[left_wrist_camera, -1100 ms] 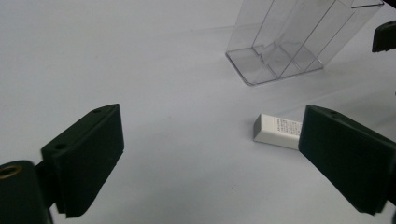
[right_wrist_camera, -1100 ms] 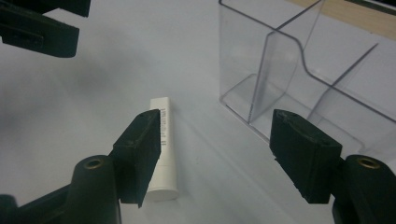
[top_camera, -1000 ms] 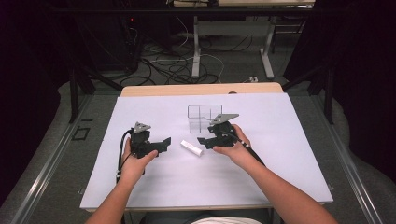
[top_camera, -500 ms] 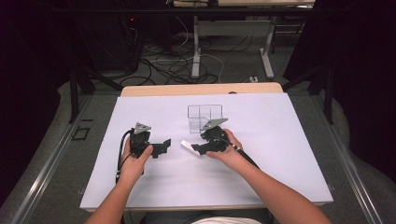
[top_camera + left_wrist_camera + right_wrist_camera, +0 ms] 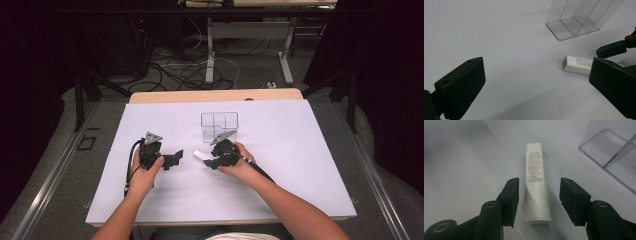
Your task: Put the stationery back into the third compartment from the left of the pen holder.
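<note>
Right gripper (image 5: 537, 195): my jaws, just closing, straddle the white tube (image 5: 535, 182), not yet touching.
Left gripper (image 5: 172, 159): mine, jaws open, empty.
Clear organizer (image 5: 220, 126): empty, just beyond the tube on the tabletop (image 5: 300, 150).

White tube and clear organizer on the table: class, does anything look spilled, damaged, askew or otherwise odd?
Nothing stands out. The white tube lies flat and intact on the table, between the right gripper's closing jaws, not yet pinched. The clear organizer stands upright, nothing in it. No spills.
</note>
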`<act>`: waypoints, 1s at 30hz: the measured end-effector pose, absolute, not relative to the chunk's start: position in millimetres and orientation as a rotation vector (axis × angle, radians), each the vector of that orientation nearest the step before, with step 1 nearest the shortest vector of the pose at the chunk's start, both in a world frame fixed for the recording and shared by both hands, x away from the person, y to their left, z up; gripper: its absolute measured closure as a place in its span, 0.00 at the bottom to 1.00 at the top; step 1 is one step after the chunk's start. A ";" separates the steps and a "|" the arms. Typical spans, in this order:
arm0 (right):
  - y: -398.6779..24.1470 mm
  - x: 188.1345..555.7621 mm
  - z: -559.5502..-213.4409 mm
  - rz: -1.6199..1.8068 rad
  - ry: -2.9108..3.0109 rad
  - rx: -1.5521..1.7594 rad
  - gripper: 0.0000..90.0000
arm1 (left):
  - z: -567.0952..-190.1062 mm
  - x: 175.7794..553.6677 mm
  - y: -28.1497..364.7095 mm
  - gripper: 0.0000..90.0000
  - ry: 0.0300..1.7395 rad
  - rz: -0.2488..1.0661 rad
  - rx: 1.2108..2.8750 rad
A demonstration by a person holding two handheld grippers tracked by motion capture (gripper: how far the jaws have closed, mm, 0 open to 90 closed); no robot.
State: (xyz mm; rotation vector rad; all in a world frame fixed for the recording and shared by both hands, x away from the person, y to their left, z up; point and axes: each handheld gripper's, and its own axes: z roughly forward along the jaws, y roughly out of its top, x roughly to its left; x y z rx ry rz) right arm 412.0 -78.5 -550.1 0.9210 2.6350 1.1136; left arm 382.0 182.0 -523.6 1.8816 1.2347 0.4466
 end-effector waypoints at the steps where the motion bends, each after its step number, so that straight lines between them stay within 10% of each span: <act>1: -78.2 413.0 -551.4 1.108 2.642 0.902 0.57 | -524.0 382.0 181.9 0.01 1.237 0.442 1.880; 30: -65.2 407.5 -556.3 1.046 2.620 0.930 0.74 | -526.8 382.0 180.2 0.01 1.226 0.431 1.911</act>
